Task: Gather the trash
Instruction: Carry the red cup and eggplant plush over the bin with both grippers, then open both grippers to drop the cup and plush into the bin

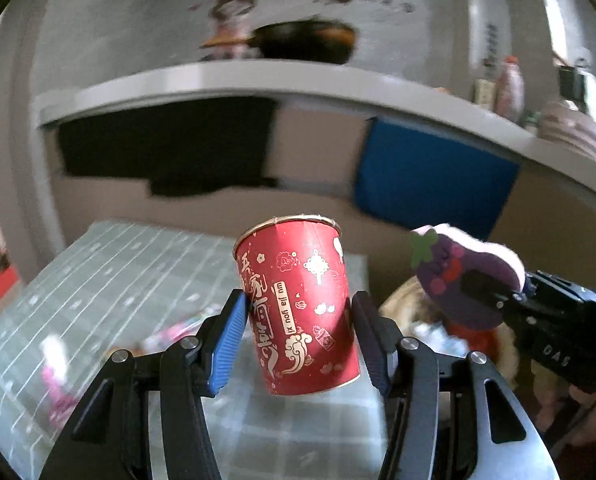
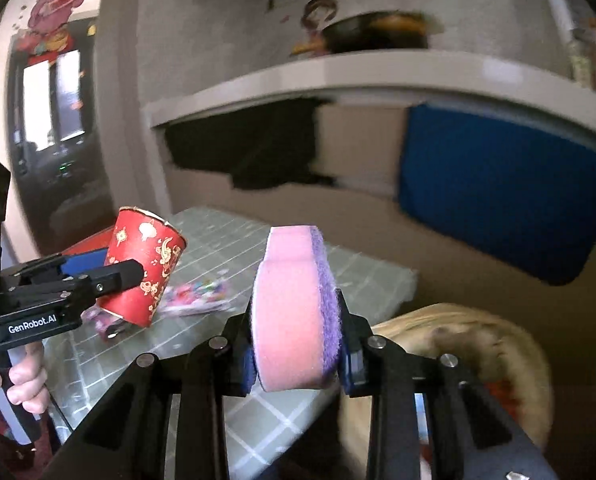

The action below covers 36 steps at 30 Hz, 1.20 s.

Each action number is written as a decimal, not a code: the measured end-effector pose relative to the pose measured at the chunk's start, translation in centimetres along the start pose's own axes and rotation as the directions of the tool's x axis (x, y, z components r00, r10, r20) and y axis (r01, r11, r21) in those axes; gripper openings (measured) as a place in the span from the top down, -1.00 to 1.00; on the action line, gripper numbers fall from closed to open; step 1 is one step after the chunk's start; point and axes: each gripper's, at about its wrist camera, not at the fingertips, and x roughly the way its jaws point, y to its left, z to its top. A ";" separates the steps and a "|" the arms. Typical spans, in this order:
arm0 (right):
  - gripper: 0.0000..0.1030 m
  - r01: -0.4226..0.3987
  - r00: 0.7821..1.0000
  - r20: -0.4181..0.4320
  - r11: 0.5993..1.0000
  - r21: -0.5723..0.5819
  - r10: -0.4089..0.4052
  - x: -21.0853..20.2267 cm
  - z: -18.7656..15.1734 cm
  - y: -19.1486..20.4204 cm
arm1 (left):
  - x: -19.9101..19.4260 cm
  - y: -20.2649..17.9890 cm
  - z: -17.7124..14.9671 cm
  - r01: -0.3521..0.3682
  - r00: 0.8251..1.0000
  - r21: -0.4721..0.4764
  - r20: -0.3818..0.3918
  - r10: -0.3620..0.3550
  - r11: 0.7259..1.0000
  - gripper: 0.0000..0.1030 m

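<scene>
My left gripper point(image 1: 298, 324) is shut on a red paper cup point(image 1: 298, 308) with gold print, held above a grey-green checked table point(image 1: 110, 280). The cup also shows in the right wrist view point(image 2: 144, 264), tilted, with the left gripper point(image 2: 110, 280) around it. My right gripper point(image 2: 298, 344) is shut on a pink and purple sponge point(image 2: 294, 312), held upright above the table's right edge. In the left wrist view the sponge point(image 1: 457, 272) shows a grape pattern, at the right, above a tan basket point(image 1: 413, 312).
A tan woven basket point(image 2: 477, 344) with things inside stands right of the table point(image 2: 357, 276). Colourful wrappers point(image 2: 198, 296) lie on the table. Behind is a counter point(image 1: 258, 76) with a dark pan point(image 1: 305, 40), bottles point(image 1: 505, 88), and a blue panel point(image 1: 429, 176) below.
</scene>
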 end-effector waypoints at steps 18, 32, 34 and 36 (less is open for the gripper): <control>0.45 0.286 0.957 -0.005 0.936 0.203 -0.291 -4.8 -3.4 -13.8 | 9.7 -13.9 0.4 0.292 0.953 0.108 -0.114 -0.280 0.950 -0.06; 0.45 0.305 0.952 -0.087 0.925 0.225 -0.293 -1.3 -5.2 -15.9 | 21.2 -14.8 -3.8 0.365 0.833 -0.074 -0.420 -0.361 0.928 -0.06; 0.45 0.311 0.950 -0.100 0.925 0.216 -0.296 -0.9 -5.3 -16.0 | 22.5 -14.4 -4.8 0.355 0.808 -0.112 -0.462 -0.365 0.928 -0.06; 0.45 0.318 0.947 -0.108 0.924 0.212 -0.301 -0.6 -5.5 -16.2 | 22.6 -14.3 -5.5 0.359 0.801 -0.096 -0.479 -0.359 0.928 -0.06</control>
